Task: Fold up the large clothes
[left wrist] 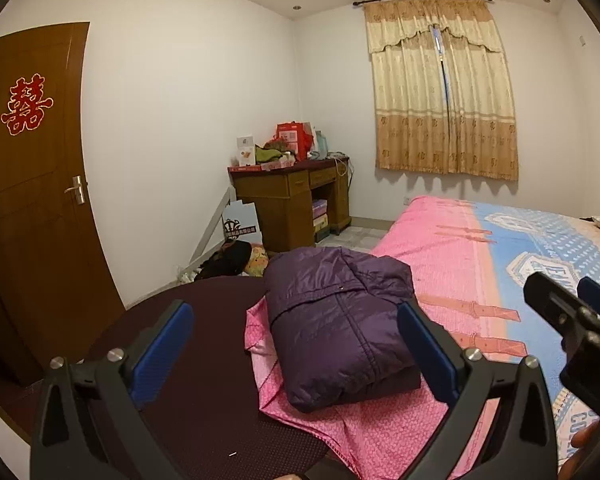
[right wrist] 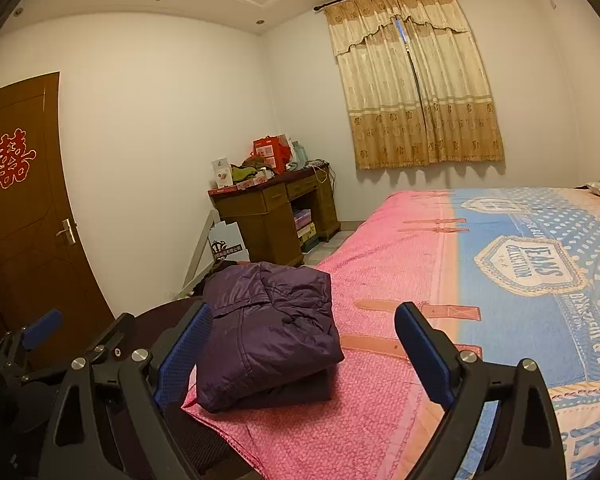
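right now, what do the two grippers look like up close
Both match: the left gripper and right gripper have black angular plastic frames with triangular cut-outs, round silver bolts at the pivots, and two flat fingers faced with textured blue pads. No cables or sleeves are visible.

Illumination is dim, warm and even, supplied by recessed ceiling lights (left wrist: pixel 296 7); the closed curtain (left wrist: pixel 444 92) admits one thin bright slit. Shadows are soft. Fisheye distortion bends straight edges (dark vignette at corners). Focus is slightly soft throughout.

Purple quilted jacket (left wrist: pixel 340 332) on pink speckled, blue polka-dotted bedspread (right wrist: pixel 500 248); beige floral curtains (left wrist: pixel 444 92)
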`<state>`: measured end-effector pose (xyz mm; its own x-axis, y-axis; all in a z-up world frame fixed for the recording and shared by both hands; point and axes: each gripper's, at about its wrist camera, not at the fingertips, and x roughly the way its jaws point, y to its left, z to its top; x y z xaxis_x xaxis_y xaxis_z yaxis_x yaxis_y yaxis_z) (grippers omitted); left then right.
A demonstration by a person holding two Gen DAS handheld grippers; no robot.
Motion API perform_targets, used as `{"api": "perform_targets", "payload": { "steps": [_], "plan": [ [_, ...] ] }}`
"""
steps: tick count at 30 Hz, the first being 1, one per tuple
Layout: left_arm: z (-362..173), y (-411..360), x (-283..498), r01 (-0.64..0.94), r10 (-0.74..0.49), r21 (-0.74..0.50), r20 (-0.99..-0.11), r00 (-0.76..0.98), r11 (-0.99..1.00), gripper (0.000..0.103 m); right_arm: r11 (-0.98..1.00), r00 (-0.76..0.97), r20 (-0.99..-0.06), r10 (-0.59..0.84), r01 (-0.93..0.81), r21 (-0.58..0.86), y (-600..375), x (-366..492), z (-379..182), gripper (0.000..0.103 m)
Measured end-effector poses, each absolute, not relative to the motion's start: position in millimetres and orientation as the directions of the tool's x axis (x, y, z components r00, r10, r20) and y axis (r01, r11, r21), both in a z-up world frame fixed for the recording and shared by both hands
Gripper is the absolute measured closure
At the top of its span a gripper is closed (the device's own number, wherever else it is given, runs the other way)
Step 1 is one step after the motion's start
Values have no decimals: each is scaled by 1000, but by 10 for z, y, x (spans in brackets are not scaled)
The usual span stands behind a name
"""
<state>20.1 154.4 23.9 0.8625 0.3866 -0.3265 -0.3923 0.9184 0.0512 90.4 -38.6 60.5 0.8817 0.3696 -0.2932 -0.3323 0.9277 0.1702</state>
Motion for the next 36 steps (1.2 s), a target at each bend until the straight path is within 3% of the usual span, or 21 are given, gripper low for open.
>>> {"api": "perform_targets", "payload": {
  "steps": [36],
  "plan": [
    [169, 1544, 208, -392, 382, 44, -344, 857, 919, 0, 920, 871, -305, 384, -332, 210, -453, 918, 537, 10]
  ]
}}
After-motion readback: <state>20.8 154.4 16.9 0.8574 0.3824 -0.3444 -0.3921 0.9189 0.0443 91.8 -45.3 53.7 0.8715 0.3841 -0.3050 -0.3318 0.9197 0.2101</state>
